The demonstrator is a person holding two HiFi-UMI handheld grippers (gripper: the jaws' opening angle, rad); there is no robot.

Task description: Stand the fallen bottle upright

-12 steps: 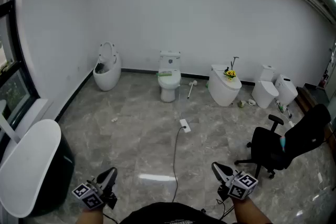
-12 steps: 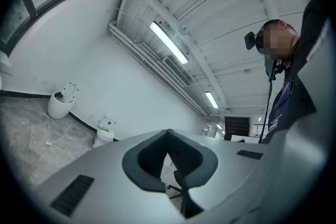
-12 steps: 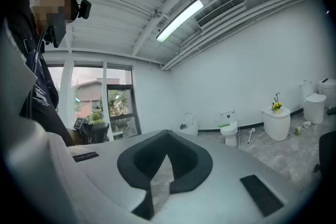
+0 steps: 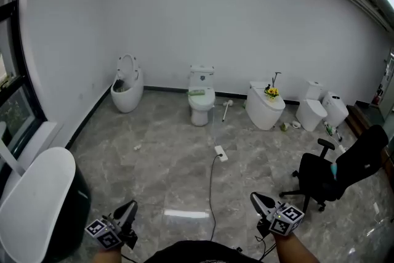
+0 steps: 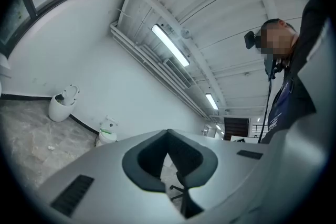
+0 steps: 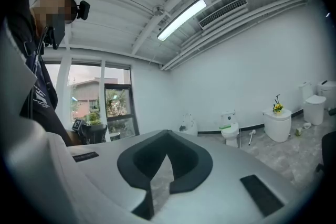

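Jaws of left gripper (image 4: 130, 207) and right gripper (image 4: 256, 198) clenched empty, small pale object (image 4: 136, 147), perhaps the fallen bottle, lying on marble floor (image 4: 172, 178) well ahead of them, toilets (image 4: 201, 98) lining white wall (image 4: 246, 21), office chair (image 4: 326, 175) nearby

Head view: looks from head height forward and down across the grey floor (image 4: 172, 169) to the far wall (image 4: 246, 28), left gripper (image 4: 129, 207) and right gripper (image 4: 256, 199) at the bottom edge. Left gripper view: rides low, tilts up toward ceiling lights (image 5: 170, 45). Right gripper view: faces level, windows (image 6: 118, 107) at left. Shared by all three: middle toilet (image 4: 201, 98), far off.
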